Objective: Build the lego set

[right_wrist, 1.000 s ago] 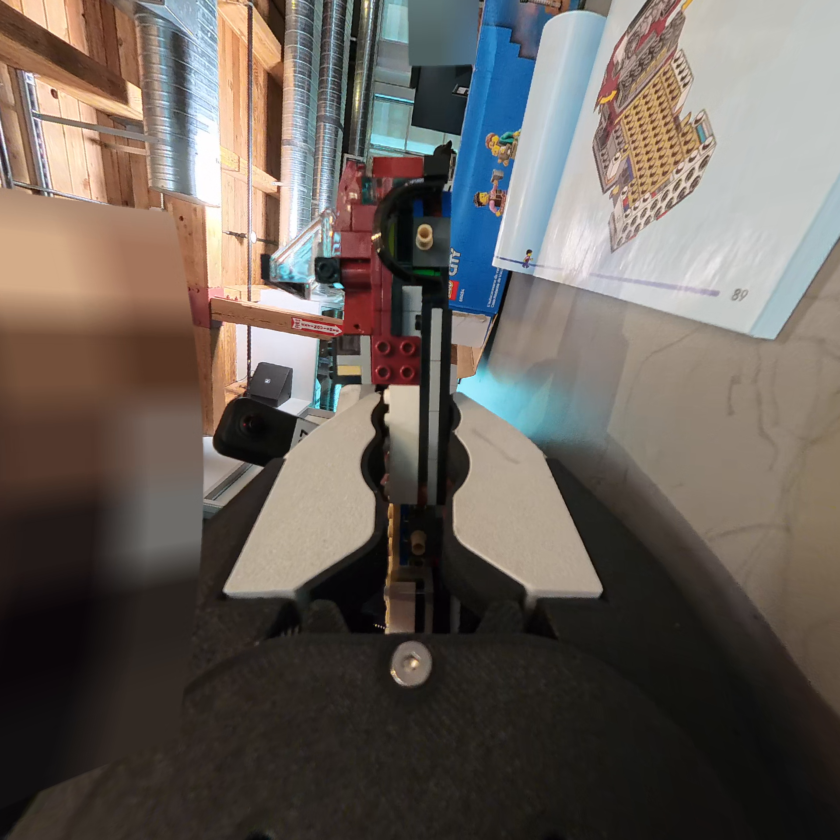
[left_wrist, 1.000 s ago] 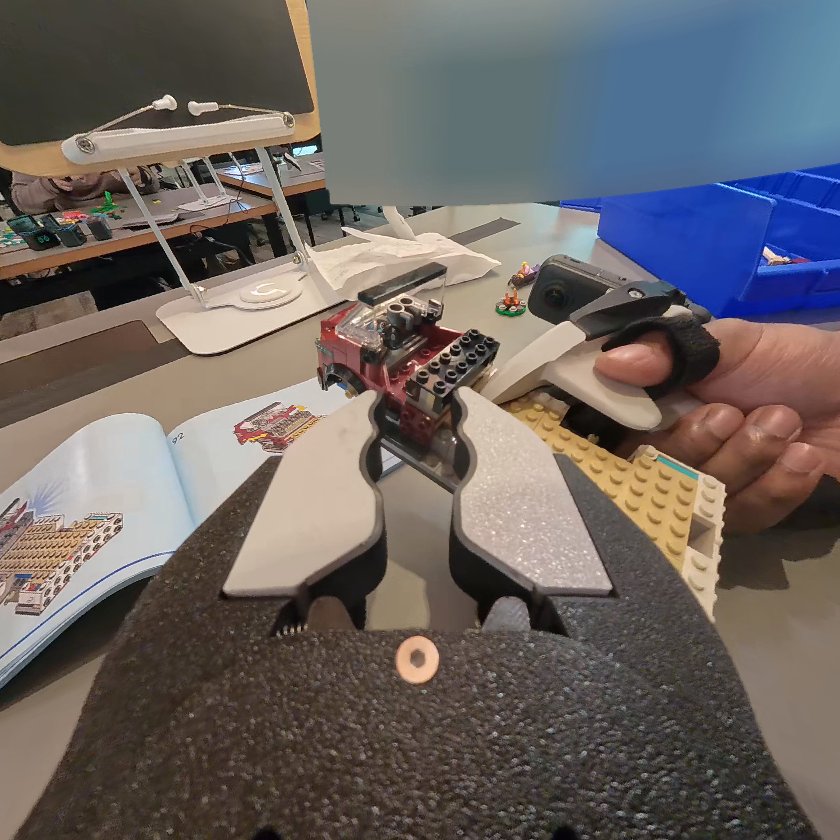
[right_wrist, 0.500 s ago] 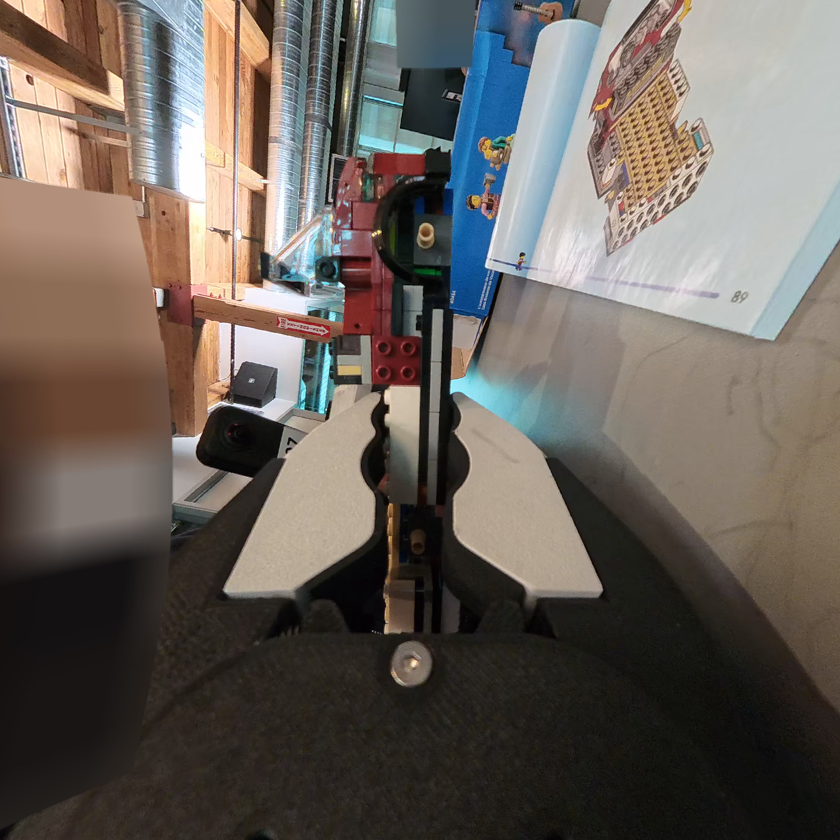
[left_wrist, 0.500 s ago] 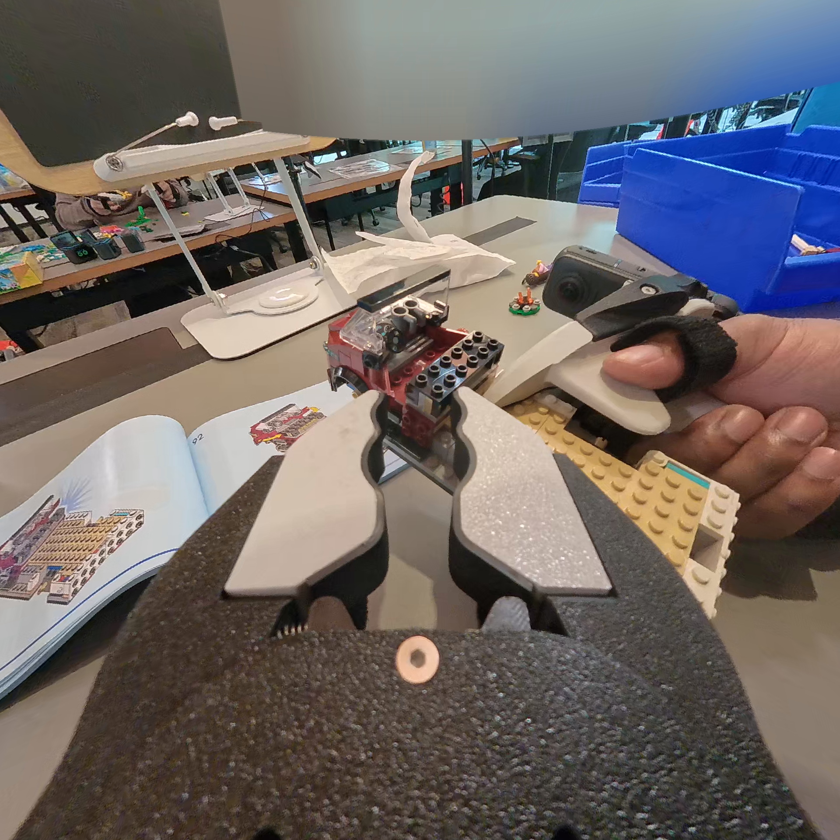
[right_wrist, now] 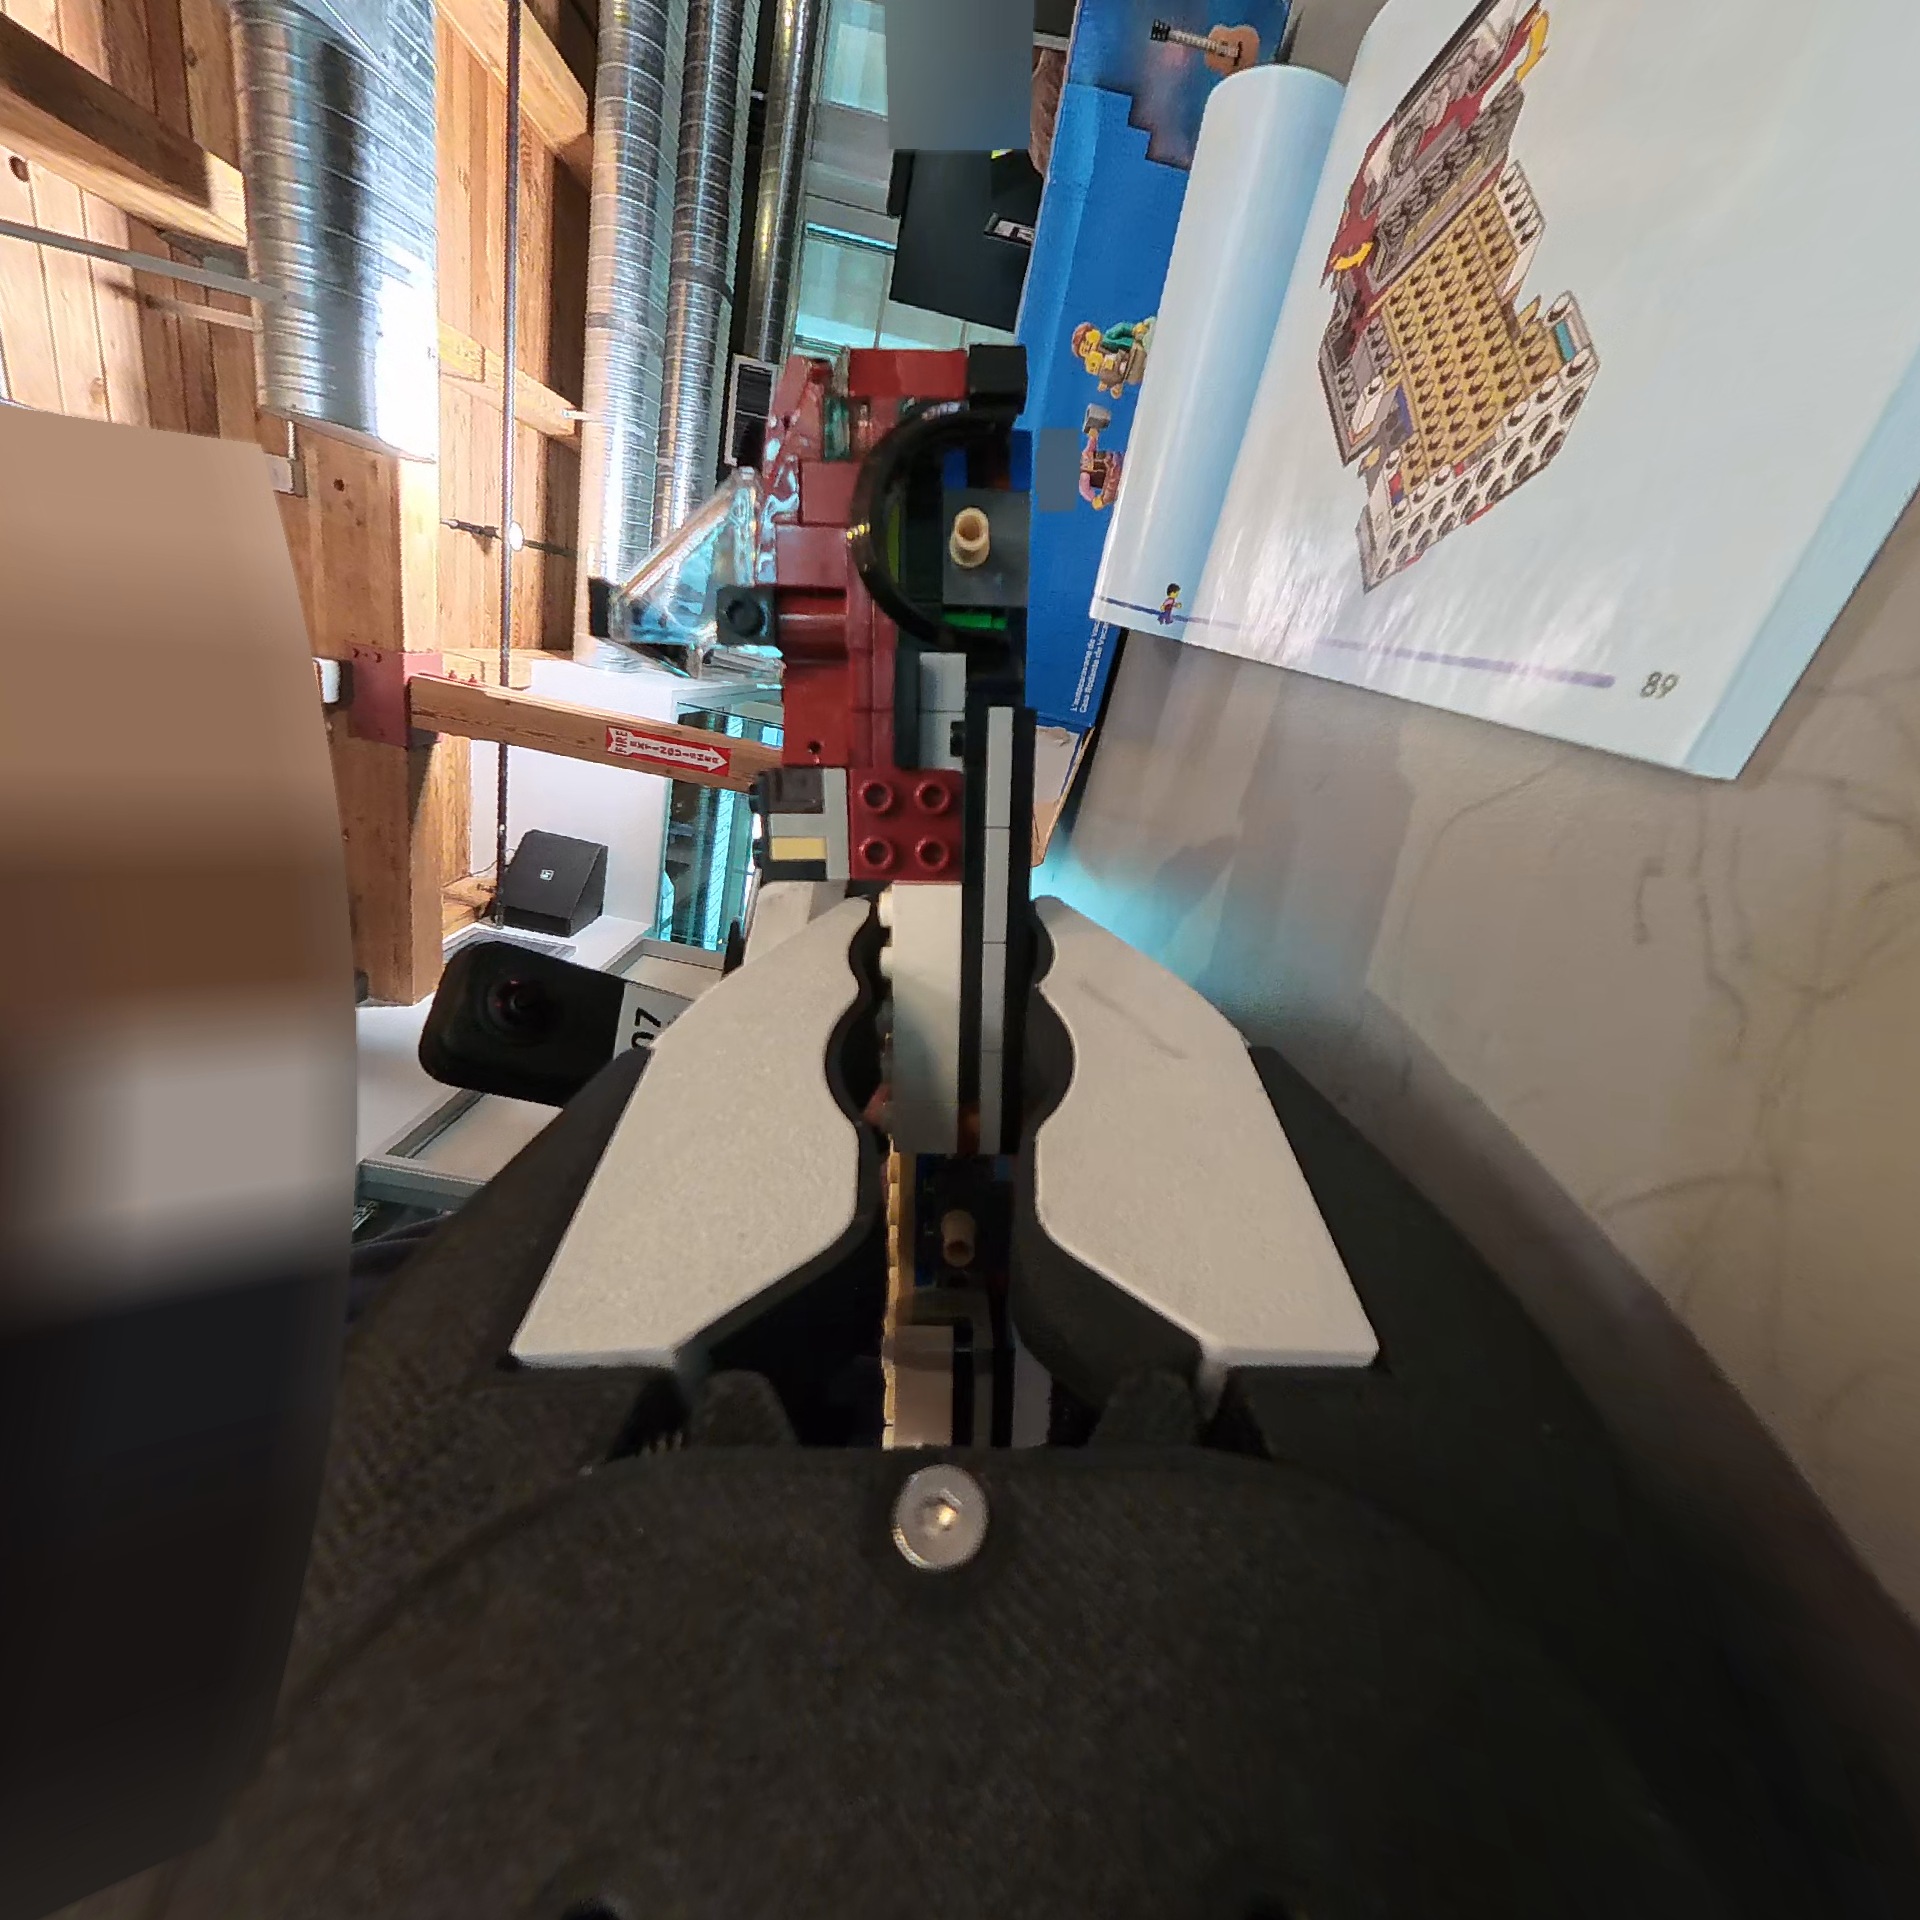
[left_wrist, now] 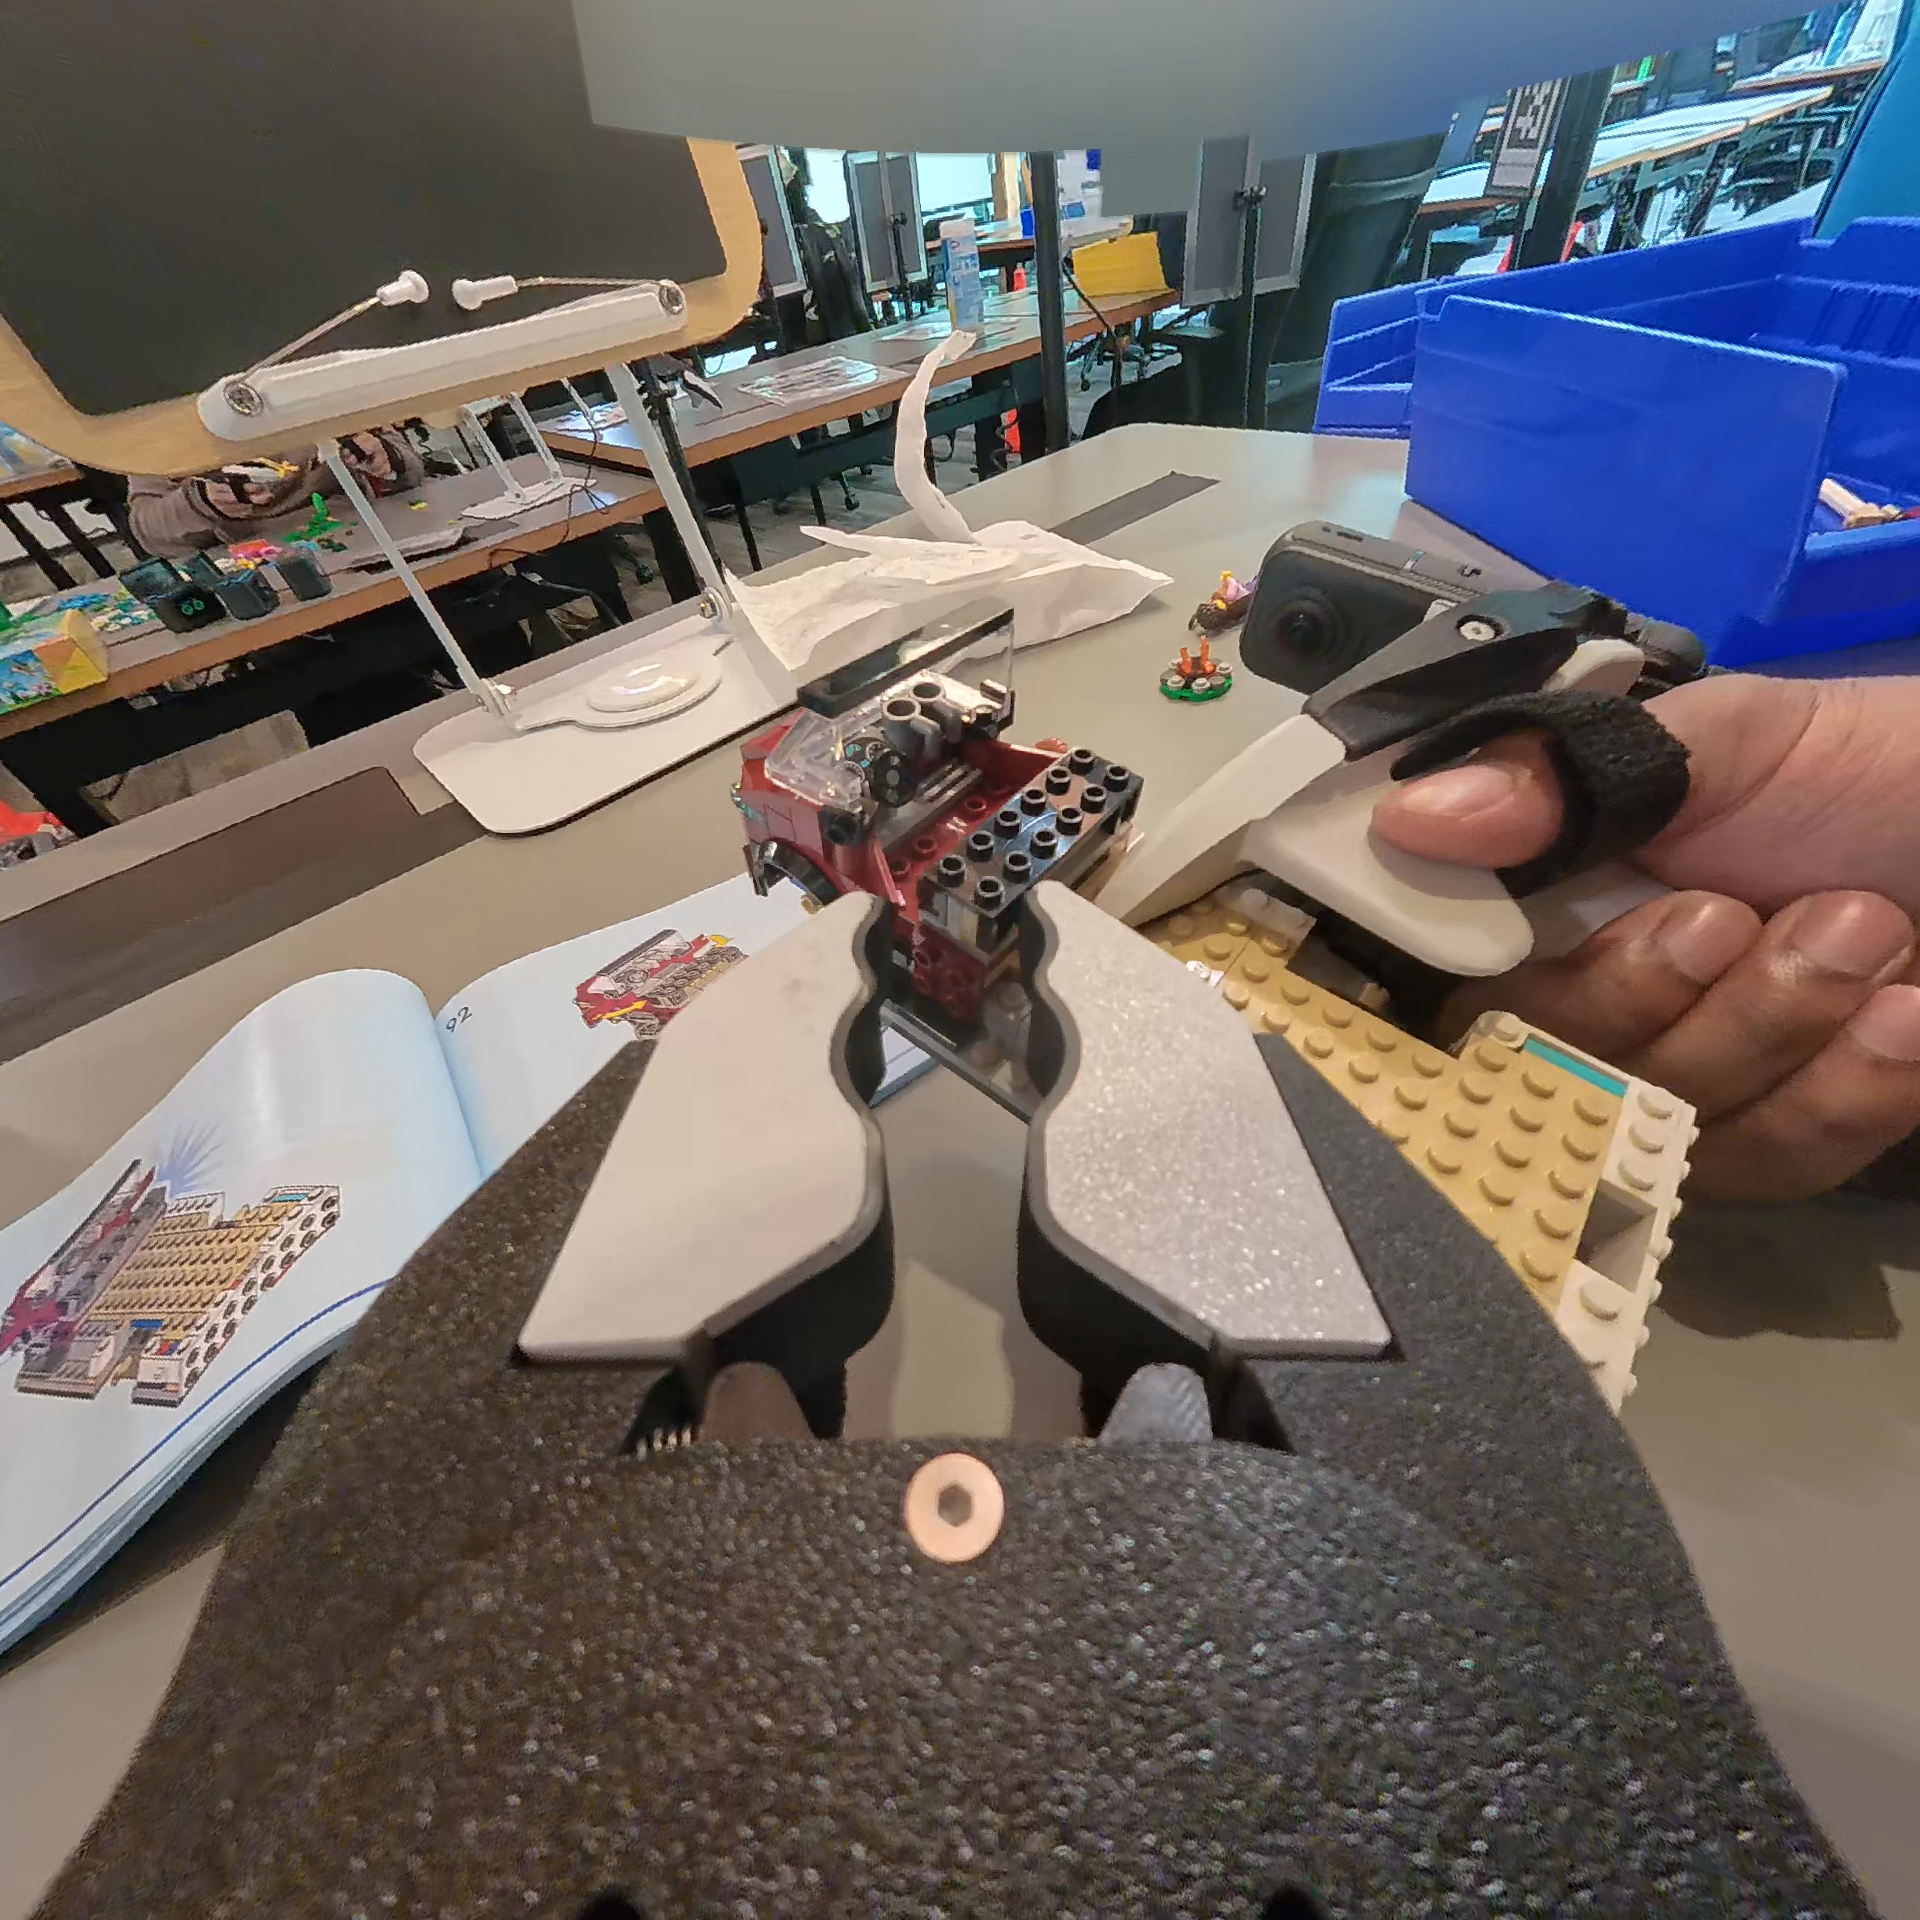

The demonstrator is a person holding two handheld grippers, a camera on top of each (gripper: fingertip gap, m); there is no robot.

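Observation:
A brick truck model (left_wrist: 935, 821) with a dark red cab, a clear windshield and a black studded plate on top is held above the table. Its tan studded floor (left_wrist: 1403, 1101) stretches off to the right. My left gripper (left_wrist: 951, 920) is shut on the red section just under the black plate. In the right wrist view my right gripper (right_wrist: 951, 925) is shut on the model's white and black base edge, and the cab (right_wrist: 831, 644) stands up ahead of it. A hand holds the right gripper's white body (left_wrist: 1299, 831) beside the cab.
An open instruction booklet (left_wrist: 260, 1143) lies at the left and also shows in the right wrist view (right_wrist: 1455, 364). A white tablet stand (left_wrist: 582, 727), a crumpled white bag (left_wrist: 935, 592) and a small campfire piece (left_wrist: 1195, 681) sit behind. Blue bins (left_wrist: 1610, 468) stand at the right. Left and right tips are no more than a few centimetres apart.
My left fingers have closed in a little on the red cab section. The right gripper keeps its hold on the base, and the model has barely shifted.

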